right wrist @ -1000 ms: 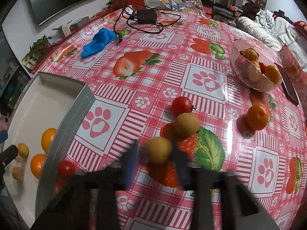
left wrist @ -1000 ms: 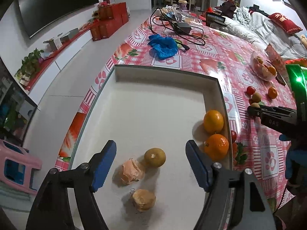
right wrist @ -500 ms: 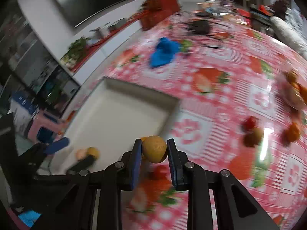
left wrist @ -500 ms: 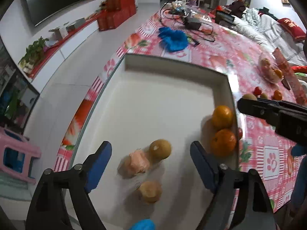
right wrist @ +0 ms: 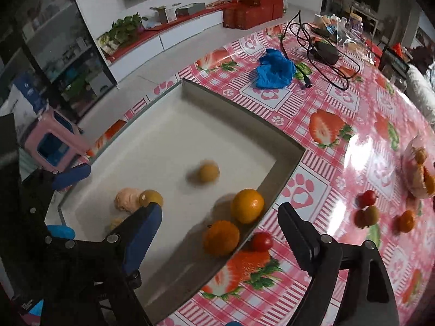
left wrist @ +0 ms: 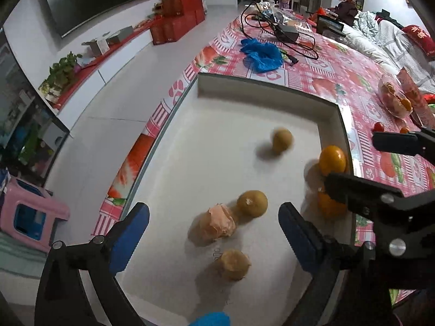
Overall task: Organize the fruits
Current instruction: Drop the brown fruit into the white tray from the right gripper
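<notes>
A white tray (left wrist: 206, 87) (right wrist: 233, 108) holds two oranges (left wrist: 332, 160) (right wrist: 247, 205), a brown round fruit (left wrist: 252, 203), a pink-wrapped fruit (left wrist: 218, 221) and another brown fruit (left wrist: 234, 264). A blurred yellow-brown fruit (left wrist: 282, 140) (right wrist: 208, 173) rolls on the tray floor. My left gripper (left wrist: 213, 233) is open over the tray's near end. My right gripper (right wrist: 220, 233) is open and empty above the tray's right wall; it shows in the left wrist view (left wrist: 361, 168). A red tomato (right wrist: 261, 241), a kiwi (right wrist: 371, 214) and more fruit lie on the tablecloth.
A clear bowl (right wrist: 417, 174) of fruit stands at the far right. A blue glove (right wrist: 274, 69) and black cables with an adapter (right wrist: 325, 50) lie at the back of the table. The table's left edge drops to the floor beside a pink stool (left wrist: 25, 214).
My right gripper carried the yellow-brown fruit over the tray, opened and let it go; the fruit now rolls on the tray floor. My left gripper stayed open over the tray.
</notes>
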